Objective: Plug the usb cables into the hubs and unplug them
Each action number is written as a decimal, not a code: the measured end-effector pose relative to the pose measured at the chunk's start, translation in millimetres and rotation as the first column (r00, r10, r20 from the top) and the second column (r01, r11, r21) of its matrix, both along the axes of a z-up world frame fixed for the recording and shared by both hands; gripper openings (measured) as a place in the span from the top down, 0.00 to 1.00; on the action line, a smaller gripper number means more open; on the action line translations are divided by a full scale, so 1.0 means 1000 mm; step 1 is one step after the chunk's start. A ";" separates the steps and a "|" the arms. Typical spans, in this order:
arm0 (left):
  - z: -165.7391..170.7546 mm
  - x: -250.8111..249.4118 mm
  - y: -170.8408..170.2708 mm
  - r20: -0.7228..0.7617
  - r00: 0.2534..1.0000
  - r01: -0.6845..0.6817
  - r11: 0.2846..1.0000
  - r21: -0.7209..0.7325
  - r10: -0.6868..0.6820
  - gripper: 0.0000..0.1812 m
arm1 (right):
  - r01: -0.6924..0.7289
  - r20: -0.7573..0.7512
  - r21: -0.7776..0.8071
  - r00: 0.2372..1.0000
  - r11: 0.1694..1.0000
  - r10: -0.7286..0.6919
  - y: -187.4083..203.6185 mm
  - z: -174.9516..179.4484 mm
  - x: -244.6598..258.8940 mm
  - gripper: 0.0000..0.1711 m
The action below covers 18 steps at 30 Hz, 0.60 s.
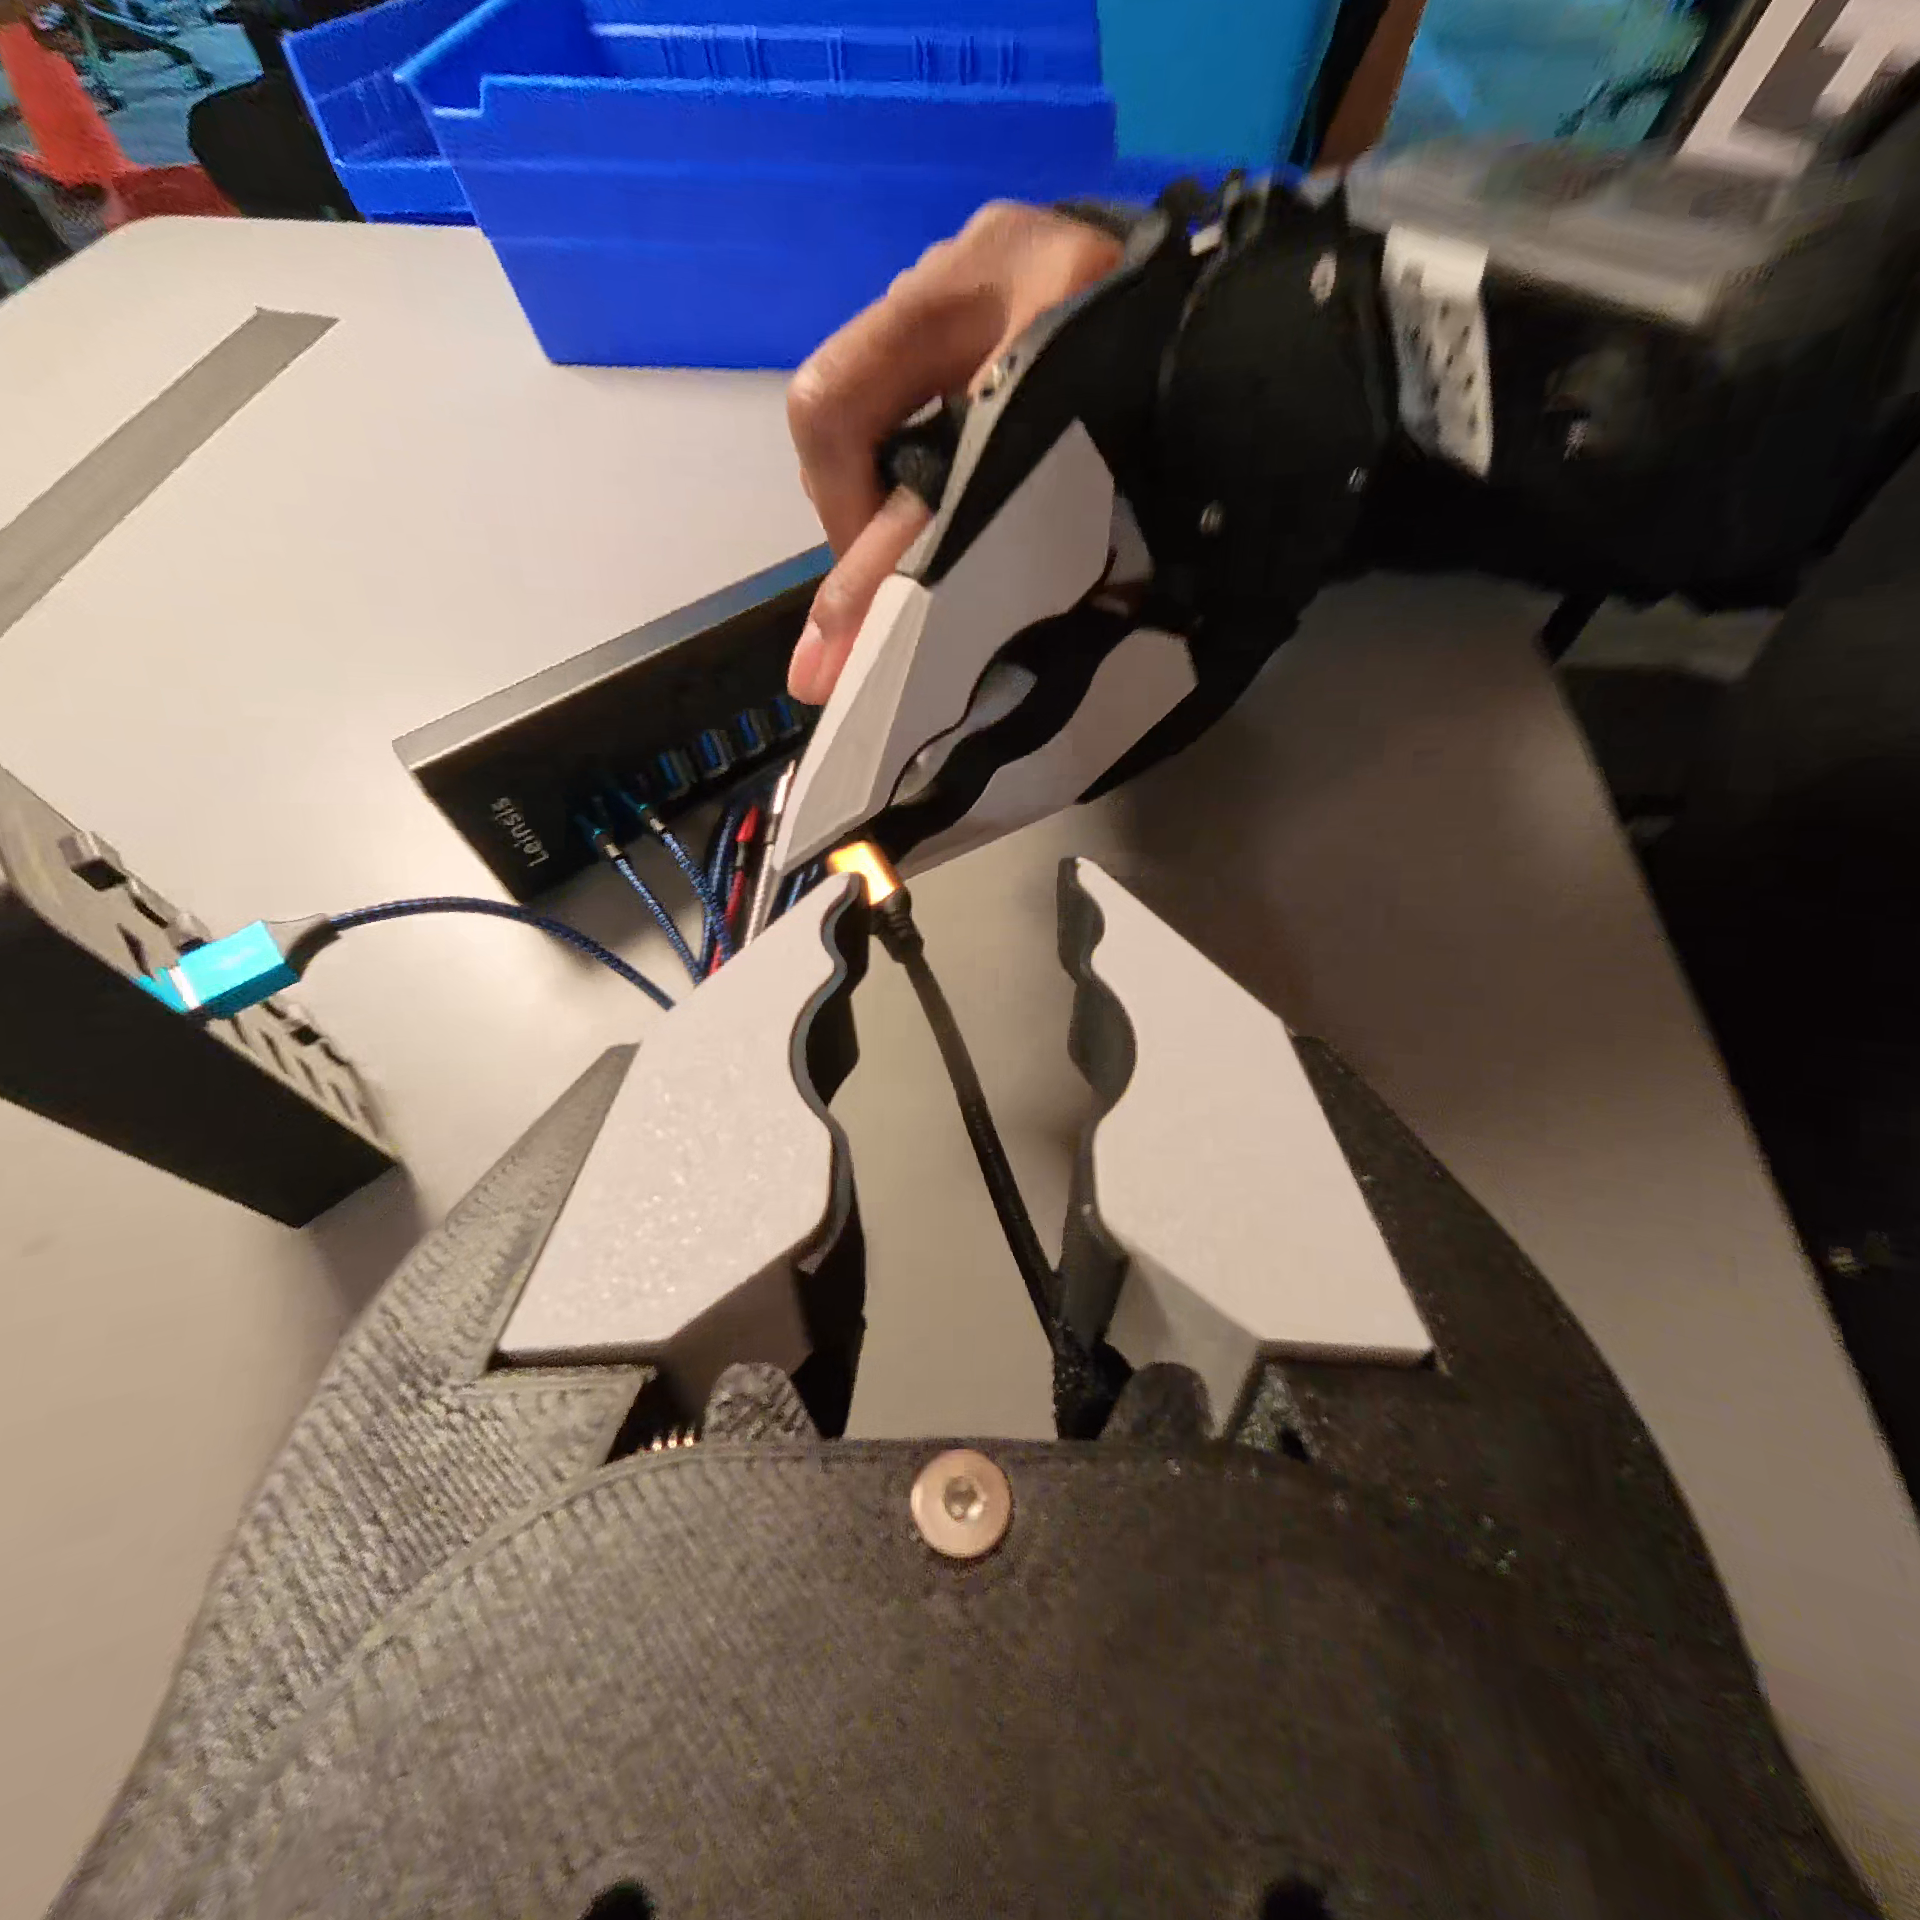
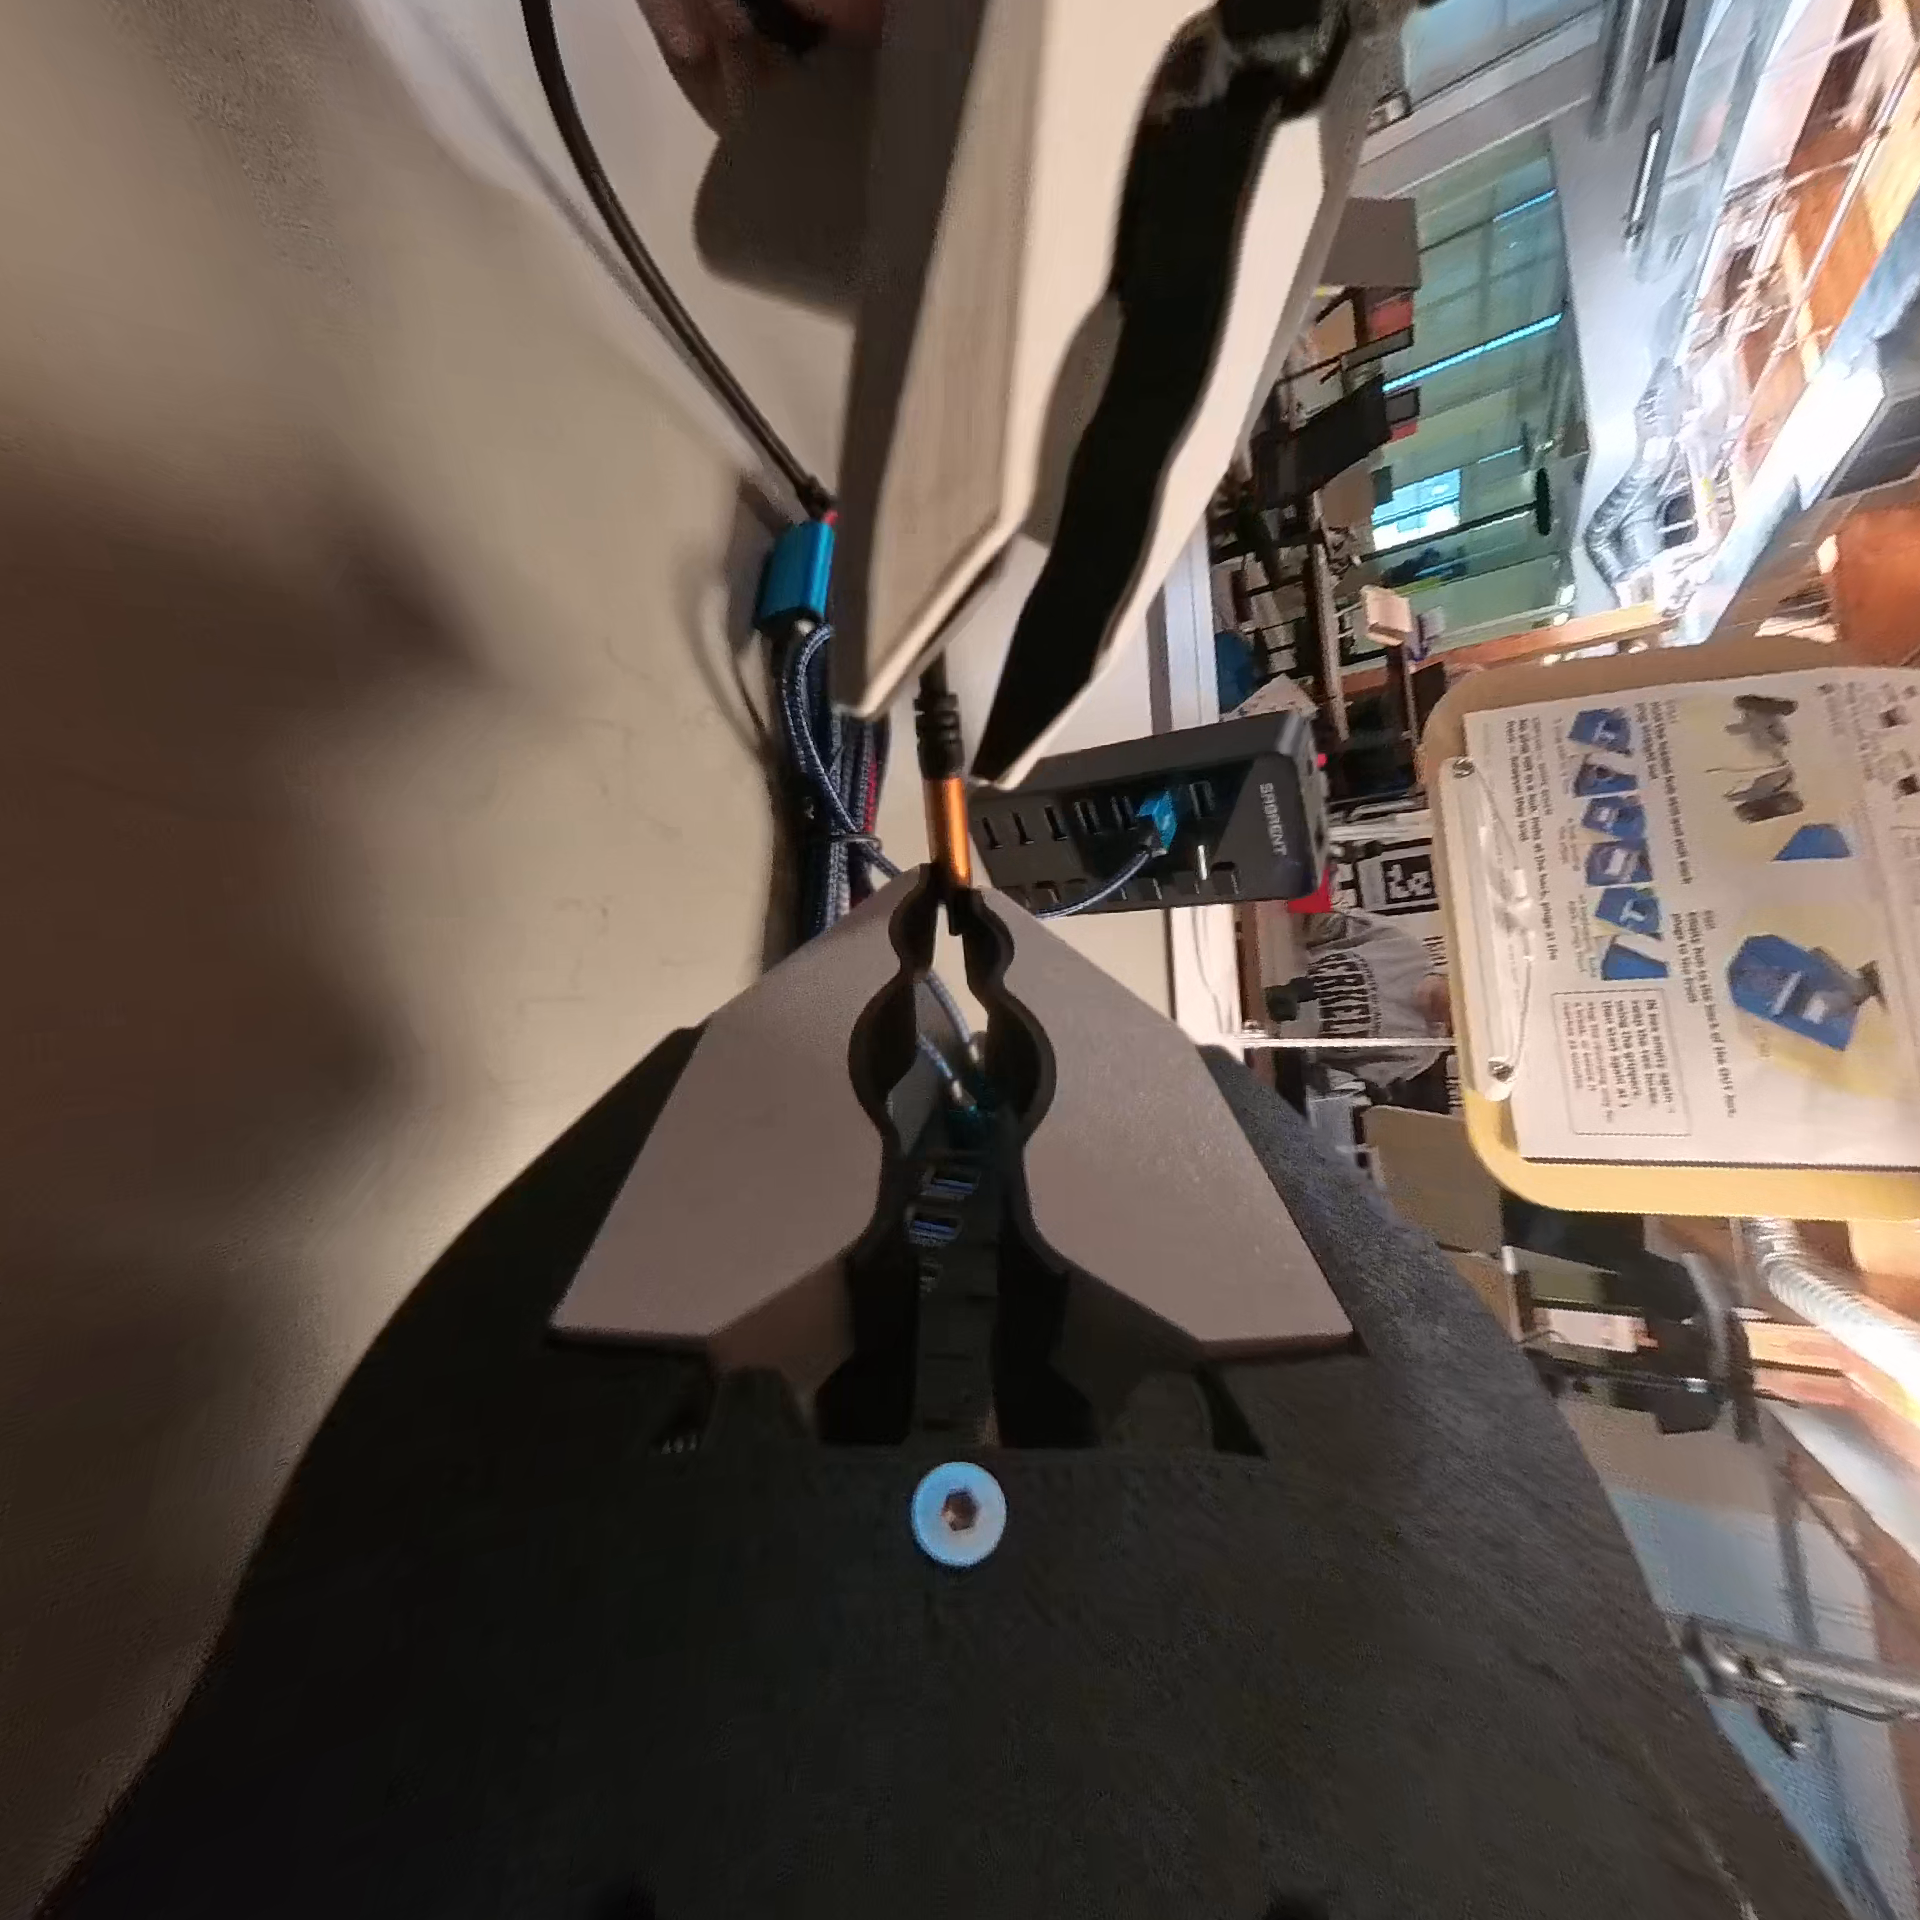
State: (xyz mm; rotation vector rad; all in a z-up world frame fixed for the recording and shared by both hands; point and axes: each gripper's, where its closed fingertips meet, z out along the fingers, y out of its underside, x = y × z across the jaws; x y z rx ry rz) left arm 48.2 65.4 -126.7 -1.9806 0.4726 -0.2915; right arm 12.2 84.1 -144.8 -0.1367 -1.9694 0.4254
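Orange-collared USB plug (image 2: 948, 826) sits pinched at the tips of the right gripper (image 2: 948, 914), just beside the long grey hub (image 1: 623, 717) on the tabletop (image 1: 312, 499). Left gripper (image 1: 961, 883) fingers stand open around its black cable (image 1: 977, 1112) — align squarely before pushing. Braided blue cables (image 1: 675, 883) crowd the ports; a second hub (image 1: 156, 1039) holds a teal plug (image 1: 223, 969).

A grey tabletop (image 1: 436, 540) carries a darker grey strip (image 1: 145, 457) running diagonally across its far left part. Two blue plastic bins (image 1: 748, 208) stand side by side at its far edge, the nearer one with a stepped front wall. Beyond the left bin an orange cone (image 1: 57, 104) stands. In the right wrist view, a light wooden board (image 2: 1455, 935) bears a printed instruction sheet (image 2: 1704, 914) with blue pictures.
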 end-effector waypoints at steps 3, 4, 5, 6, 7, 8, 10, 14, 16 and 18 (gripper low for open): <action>-0.006 -0.001 0.002 -0.115 0.993 -0.005 1.000 0.019 0.008 0.80 | 0.013 0.062 -0.048 0.998 0.999 -0.010 -0.001 -0.004 0.001 0.98; -0.008 -0.003 0.003 -0.145 0.989 -0.010 1.000 0.025 0.013 0.81 | 0.017 0.080 -0.066 0.997 0.998 -0.012 -0.001 -0.005 0.002 0.98; -0.009 -0.004 0.004 -0.171 0.985 -0.012 0.999 0.032 0.017 0.81 | 0.025 0.097 -0.083 0.995 0.996 -0.017 -0.001 -0.005 0.002 0.98; -0.009 -0.005 0.004 -0.193 0.981 -0.010 0.999 0.040 0.018 0.82 | 0.034 0.113 -0.100 0.993 0.994 -0.022 0.000 -0.006 0.001 0.98; -0.010 -0.005 0.004 -0.213 0.977 -0.008 0.999 0.049 0.018 0.82 | 0.040 0.130 -0.118 0.991 0.992 -0.025 0.000 -0.006 0.002 0.98; -0.010 -0.007 0.005 -0.233 0.972 -0.008 0.998 0.058 0.021 0.82 | 0.043 0.146 -0.134 0.989 0.990 -0.024 0.000 -0.006 0.002 0.98; -0.012 -0.010 0.006 -0.286 0.958 -0.010 0.997 0.072 0.030 0.84 | 0.042 0.168 -0.164 0.986 0.986 -0.014 -0.002 -0.006 0.004 0.98; -0.018 -0.012 0.008 -0.394 0.919 0.021 0.994 0.106 0.022 0.88 | 0.017 0.206 -0.207 0.978 0.978 0.027 -0.007 -0.006 0.010 0.98; -0.023 -0.011 0.008 -0.434 0.901 0.040 0.994 0.105 0.010 0.90 | 0.003 0.217 -0.219 0.975 0.976 0.046 -0.009 -0.006 0.012 0.98; -0.025 -0.010 0.009 -0.470 0.883 0.050 0.993 0.110 0.007 0.92 | -0.005 0.225 -0.231 0.972 0.973 0.059 -0.011 -0.006 0.014 0.98</action>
